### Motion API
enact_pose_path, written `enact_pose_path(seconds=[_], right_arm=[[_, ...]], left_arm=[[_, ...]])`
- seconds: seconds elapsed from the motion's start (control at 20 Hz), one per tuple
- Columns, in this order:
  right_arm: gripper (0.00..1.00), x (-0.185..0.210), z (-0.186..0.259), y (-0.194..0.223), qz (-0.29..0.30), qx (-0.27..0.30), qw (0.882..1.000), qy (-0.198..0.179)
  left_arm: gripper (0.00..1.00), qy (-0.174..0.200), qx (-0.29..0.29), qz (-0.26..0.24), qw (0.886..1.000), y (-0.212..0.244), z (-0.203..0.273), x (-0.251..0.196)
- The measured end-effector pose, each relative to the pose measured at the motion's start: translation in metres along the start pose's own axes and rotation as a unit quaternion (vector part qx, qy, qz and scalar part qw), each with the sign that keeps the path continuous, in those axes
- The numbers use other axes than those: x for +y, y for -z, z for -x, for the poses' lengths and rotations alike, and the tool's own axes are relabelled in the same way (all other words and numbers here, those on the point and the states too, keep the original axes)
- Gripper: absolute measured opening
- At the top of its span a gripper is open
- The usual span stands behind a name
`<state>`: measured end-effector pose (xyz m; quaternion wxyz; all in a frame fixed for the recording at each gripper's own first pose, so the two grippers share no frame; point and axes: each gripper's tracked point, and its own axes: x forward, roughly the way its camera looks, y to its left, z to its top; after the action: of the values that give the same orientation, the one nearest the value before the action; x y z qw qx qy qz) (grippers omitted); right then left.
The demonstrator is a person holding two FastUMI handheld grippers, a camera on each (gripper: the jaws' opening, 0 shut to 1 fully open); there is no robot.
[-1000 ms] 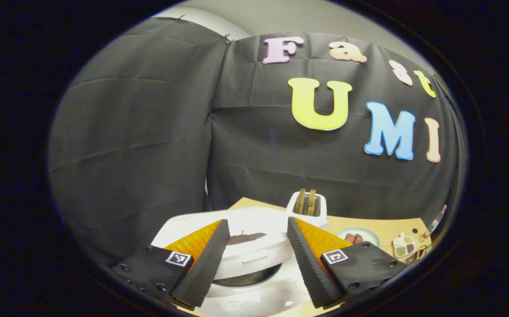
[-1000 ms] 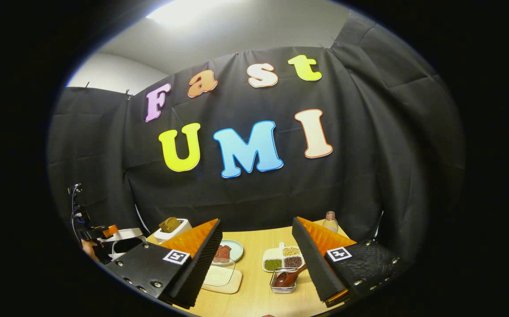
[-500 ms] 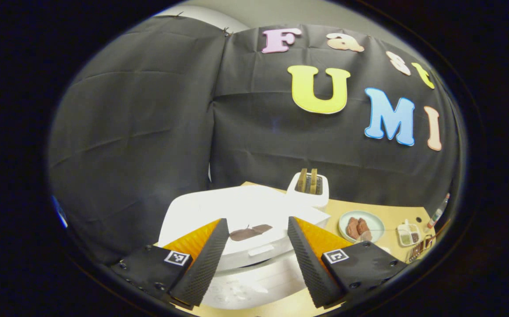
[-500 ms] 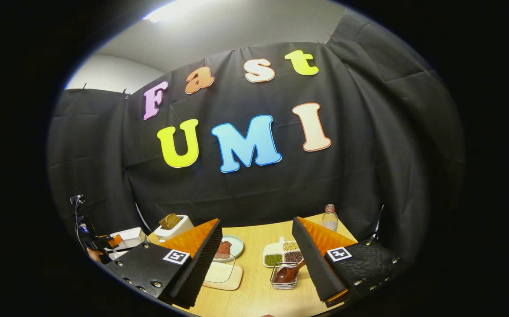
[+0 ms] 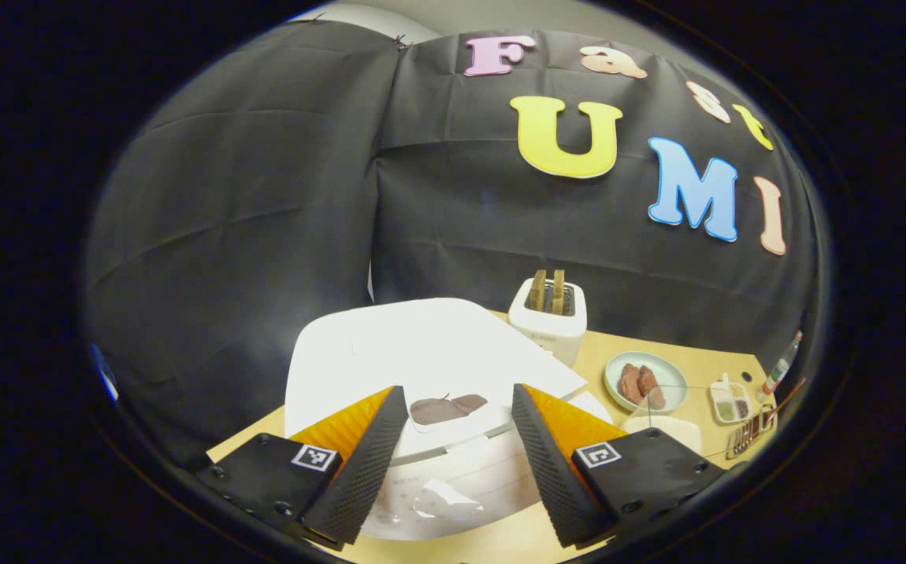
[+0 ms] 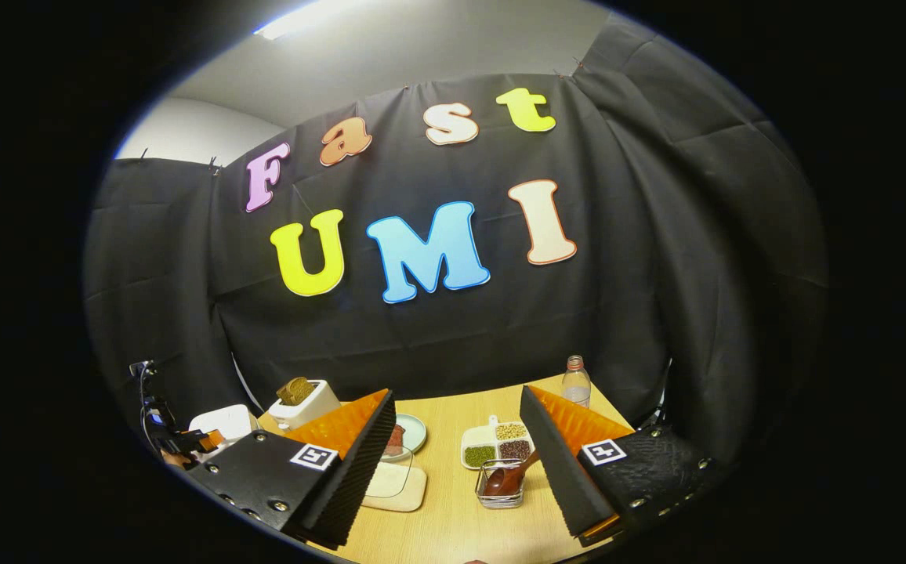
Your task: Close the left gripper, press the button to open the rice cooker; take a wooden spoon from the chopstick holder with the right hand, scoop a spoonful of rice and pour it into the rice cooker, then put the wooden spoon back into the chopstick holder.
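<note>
The white rice cooker (image 5: 422,352) stands close ahead of my left gripper (image 5: 453,462), which is open with its fingers framing the lid's front edge. The lid slopes up toward the back; I cannot tell how far it is raised. In the right gripper view the cooker (image 6: 222,421) is at the far left, with the other gripper (image 6: 179,446) in front of it. My right gripper (image 6: 457,462) is open above the table, empty. Just beyond it a brown wooden spoon (image 6: 508,476) leans in the small wire chopstick holder (image 6: 498,495). A white divided dish of grains (image 6: 498,444) lies behind the holder.
A white toaster (image 5: 549,313) with two bread slices stands behind the cooker. On the wooden table (image 6: 453,517) are a plate of meat (image 5: 645,381), a pale cutting board (image 6: 394,486) and a small bottle (image 6: 576,382) at the back right.
In the left gripper view the cooker has slid up the frame and more table shows; the dark gap under the lid is gone from sight. The right gripper has barely shifted.
</note>
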<state>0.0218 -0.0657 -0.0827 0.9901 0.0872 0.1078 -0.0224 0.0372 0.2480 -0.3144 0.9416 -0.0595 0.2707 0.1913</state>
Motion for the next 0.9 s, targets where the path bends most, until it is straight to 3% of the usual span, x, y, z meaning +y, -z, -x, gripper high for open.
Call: enact_pose_path(seconds=[0.15,0.25,0.4,0.5,0.6,0.75,0.9], right_arm=[[0.98,-0.005,0.004,-0.001,0.002,-0.005,1.0,0.011],[0.98,-0.004,0.007,0.002,-0.001,-0.005,1.0,0.015],[0.98,0.0,0.009,0.008,-0.003,0.001,1.0,0.013],[0.98,0.003,0.01,0.009,-0.006,0.001,1.0,0.008],[0.98,0.005,0.012,0.008,-0.009,0.0,1.0,0.005],[0.98,0.004,0.016,0.004,-0.007,-0.004,1.0,0.005],[0.98,-0.001,0.021,-0.004,0.01,-0.015,1.0,0.014]], left_arm=[[0.92,-0.006,0.021,0.008,1.0,0.012,-0.003,-0.001],[0.98,-0.005,0.027,-0.005,1.0,0.014,-0.004,-0.002],[0.99,0.001,0.028,-0.017,0.999,0.012,-0.002,-0.001],[0.93,0.003,0.036,-0.018,0.999,0.015,-0.003,-0.001],[1.0,0.008,0.026,-0.035,0.999,0.01,-0.001,-0.002],[0.95,0.011,0.003,-0.025,1.0,-0.01,0.007,0.0],[0.95,0.033,-0.052,-0.031,0.998,-0.058,0.037,-0.02]])
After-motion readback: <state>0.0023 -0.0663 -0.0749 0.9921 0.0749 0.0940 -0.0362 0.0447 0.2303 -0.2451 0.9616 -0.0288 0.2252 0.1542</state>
